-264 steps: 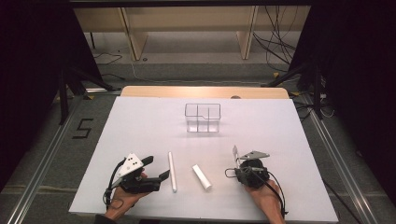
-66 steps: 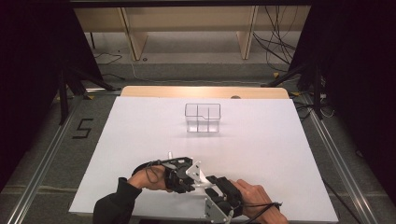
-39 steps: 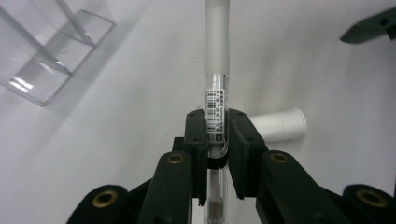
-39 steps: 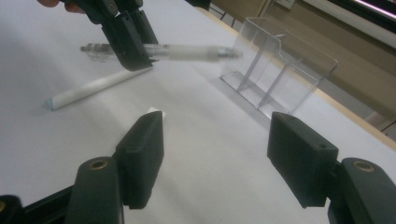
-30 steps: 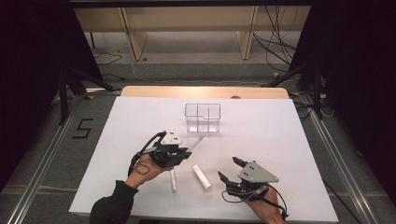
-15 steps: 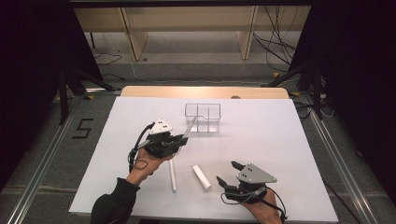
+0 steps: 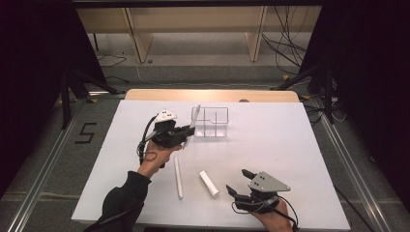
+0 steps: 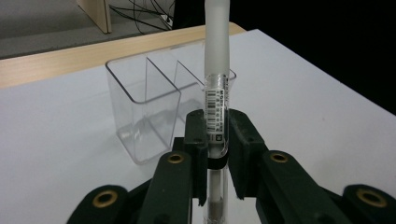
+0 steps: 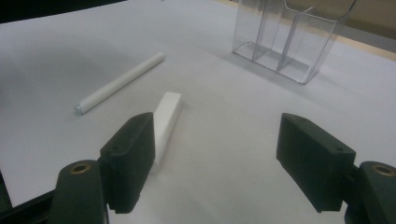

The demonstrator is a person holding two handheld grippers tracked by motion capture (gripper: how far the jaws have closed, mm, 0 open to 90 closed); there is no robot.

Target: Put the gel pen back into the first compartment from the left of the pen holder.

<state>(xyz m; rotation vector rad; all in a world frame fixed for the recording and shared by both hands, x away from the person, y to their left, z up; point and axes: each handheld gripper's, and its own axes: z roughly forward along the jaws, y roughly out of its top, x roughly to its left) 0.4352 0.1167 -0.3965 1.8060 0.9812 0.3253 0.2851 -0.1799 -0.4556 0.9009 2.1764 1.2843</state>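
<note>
A: High view first: what sits in the clear plastic three-compartment holder point(image 7: 212, 121) on the white counter point(image 7: 290, 145)?

B: Nothing that I can see. Through its walls in the left gripper view point(image 8: 144, 116) the compartments look bare, and the same in the right gripper view point(image 9: 289, 42).

A: And the left tongs point(image 7: 186, 135)?

B: Clenched on a slim pen with a frosted white cap and a clear barcoded barrel point(image 8: 217, 93). The pen stands up between the pads, its cap rising just in front of the holder, which lies right beyond the tongs' tips. In the high view the pen point(image 7: 195, 116) leans at the holder's left end; whether it touches the rim I cannot tell.

A: The right tongs point(image 7: 238, 182)?

B: Released, jaws wide and just now spreading further, nothing between them. A short white rectangular block point(image 9: 166, 119) lies on the counter just past the left jaw, a long white round stick point(image 9: 121, 81) farther beyond it, the holder well ahead.
</note>
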